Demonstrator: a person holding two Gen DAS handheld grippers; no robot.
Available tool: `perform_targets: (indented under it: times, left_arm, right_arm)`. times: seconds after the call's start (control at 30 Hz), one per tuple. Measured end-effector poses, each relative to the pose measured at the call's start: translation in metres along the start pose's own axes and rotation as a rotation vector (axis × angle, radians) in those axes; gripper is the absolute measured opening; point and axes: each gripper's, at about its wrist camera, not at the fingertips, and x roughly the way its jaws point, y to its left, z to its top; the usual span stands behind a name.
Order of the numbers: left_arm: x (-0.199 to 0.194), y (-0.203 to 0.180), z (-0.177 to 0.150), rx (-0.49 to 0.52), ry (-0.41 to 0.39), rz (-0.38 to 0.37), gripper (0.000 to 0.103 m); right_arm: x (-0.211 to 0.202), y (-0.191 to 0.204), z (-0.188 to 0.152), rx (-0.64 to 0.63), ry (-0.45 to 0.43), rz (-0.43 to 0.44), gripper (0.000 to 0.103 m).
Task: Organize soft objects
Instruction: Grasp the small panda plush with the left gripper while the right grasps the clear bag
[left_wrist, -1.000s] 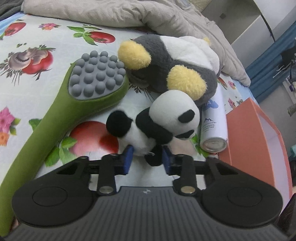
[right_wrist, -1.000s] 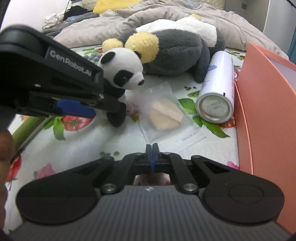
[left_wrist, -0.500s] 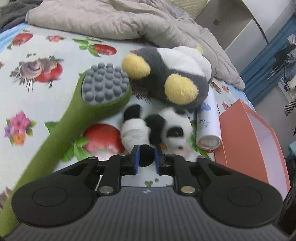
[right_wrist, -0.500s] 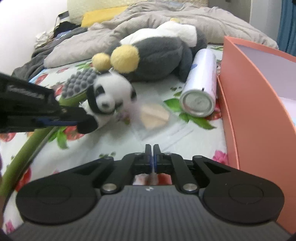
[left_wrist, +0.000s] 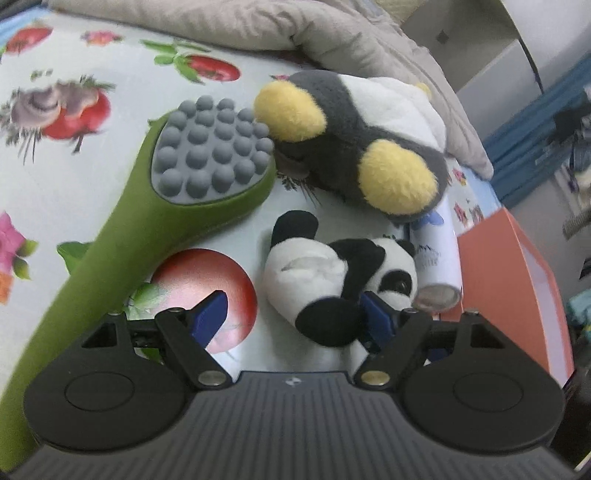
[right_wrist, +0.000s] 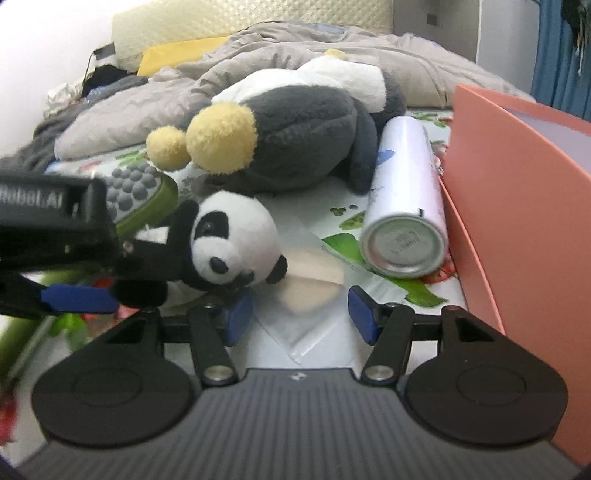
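Orange bin (right_wrist: 517, 192) is showing no toys yet, as far as visible. You are opening the left gripper (left_wrist: 295, 317) around the panda (left_wrist: 332, 273), lying at its 1 o'clock on the sheet (left_wrist: 74, 177); the right gripper (right_wrist: 301, 314) is opening over a clear bag (right_wrist: 314, 280). The penguin (left_wrist: 354, 140) is waiting at 12.
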Motion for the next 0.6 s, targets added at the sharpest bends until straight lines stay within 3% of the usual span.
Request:
perform_targets:
  times: [0.13,0.2,0.27,0.33,0.47,0.6]
  left_arm:
    - [0.004,0.005,0.003,-0.063,-0.02,-0.051,0.082]
    - [0.005,0.009,0.004,-0.115,-0.028,-0.082,0.082]
    - [0.006,0.012,0.004,-0.16,-0.038,-0.102,0.081]
    - [0.007,0.011,0.003,-0.181,-0.051,-0.111,0.077]
    - [0.004,0.007,0.001,-0.193,-0.062,-0.117,0.063]
    - [-0.004,0.0,-0.002,-0.167,-0.065,-0.098,0.057]
  right_arm:
    - [0.003,0.005,0.0,-0.021,0.001,-0.016,0.064]
    - [0.004,0.004,0.001,-0.021,0.013,-0.006,0.061]
    - [0.003,0.005,0.004,-0.034,0.026,-0.005,0.04]
    - [0.003,0.008,0.006,-0.045,0.04,-0.018,0.028]
    - [0.0,0.009,0.007,-0.053,0.055,-0.02,0.017]
    - [-0.006,0.006,0.01,-0.029,0.084,-0.009,0.012]
